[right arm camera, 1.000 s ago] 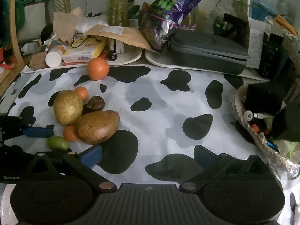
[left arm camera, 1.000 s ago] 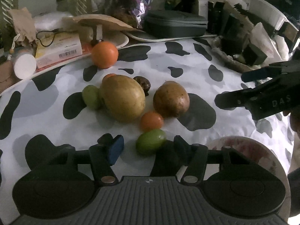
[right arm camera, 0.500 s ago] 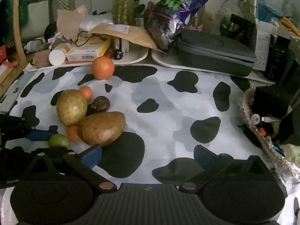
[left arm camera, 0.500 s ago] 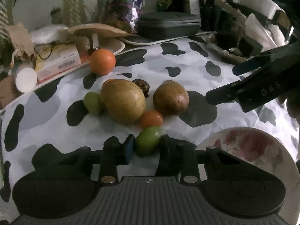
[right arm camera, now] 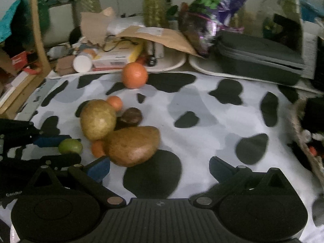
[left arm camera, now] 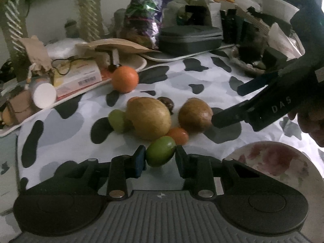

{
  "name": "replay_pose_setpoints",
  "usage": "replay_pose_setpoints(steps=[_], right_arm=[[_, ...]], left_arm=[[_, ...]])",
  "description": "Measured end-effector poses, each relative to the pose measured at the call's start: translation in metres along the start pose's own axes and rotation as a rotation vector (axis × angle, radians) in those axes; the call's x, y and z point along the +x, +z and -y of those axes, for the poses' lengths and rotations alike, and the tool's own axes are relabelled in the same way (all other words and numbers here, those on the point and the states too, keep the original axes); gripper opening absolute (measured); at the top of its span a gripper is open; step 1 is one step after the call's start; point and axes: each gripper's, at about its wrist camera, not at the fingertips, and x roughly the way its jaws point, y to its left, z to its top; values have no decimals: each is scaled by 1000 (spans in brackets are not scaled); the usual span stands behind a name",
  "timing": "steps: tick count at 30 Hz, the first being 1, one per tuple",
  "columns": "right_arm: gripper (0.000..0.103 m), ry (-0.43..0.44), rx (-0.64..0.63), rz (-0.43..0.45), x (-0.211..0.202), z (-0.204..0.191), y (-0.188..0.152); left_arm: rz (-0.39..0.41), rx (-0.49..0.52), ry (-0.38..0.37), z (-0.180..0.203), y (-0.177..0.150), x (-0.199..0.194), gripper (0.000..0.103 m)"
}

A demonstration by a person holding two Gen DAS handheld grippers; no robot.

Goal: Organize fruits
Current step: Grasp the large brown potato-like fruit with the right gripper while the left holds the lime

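Note:
My left gripper (left arm camera: 161,156) is shut on a small green fruit (left arm camera: 161,151) just in front of the fruit pile on the cow-print cloth. Behind it lie a small orange fruit (left arm camera: 178,134), a big yellow-brown mango (left arm camera: 148,118), a brown mango (left arm camera: 195,114), a second green fruit (left arm camera: 117,120), a dark brown fruit (left arm camera: 166,102) and a large orange (left arm camera: 125,79). My right gripper (right arm camera: 160,168) is open, its left finger beside the brown mango (right arm camera: 131,145). The right wrist view also shows the left gripper (right arm camera: 74,147) holding the green fruit (right arm camera: 70,146).
A flowered plate (left arm camera: 273,162) lies near right in the left wrist view. Cluttered white trays (right arm camera: 174,63), a grey case (right arm camera: 259,56) and a purple bag (right arm camera: 212,14) line the back. A woven basket (right arm camera: 303,141) stands at the right edge.
The left jaws, open around the green fruit a second ago, have closed on it. The right gripper has edged in toward the brown mango.

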Motion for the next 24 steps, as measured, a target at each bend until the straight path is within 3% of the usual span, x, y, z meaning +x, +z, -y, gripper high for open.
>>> replay_pose_setpoints(steps=[6,8,10,24], right_arm=[[101,75,-69,-2,15,-11,8],[93,79,-86,-6,20,-12,10],[90,74,-101,-14,26,-12,11],[87,212,-75,18,42,8,15]], left_arm=[[3,-8,31,-9,-3,-3,31],[2,-16,34,-12,-4,-4,31],[1,-23,38,-15,-6,-5,31],[-10,-34,47,-19,-8,-7,31]])
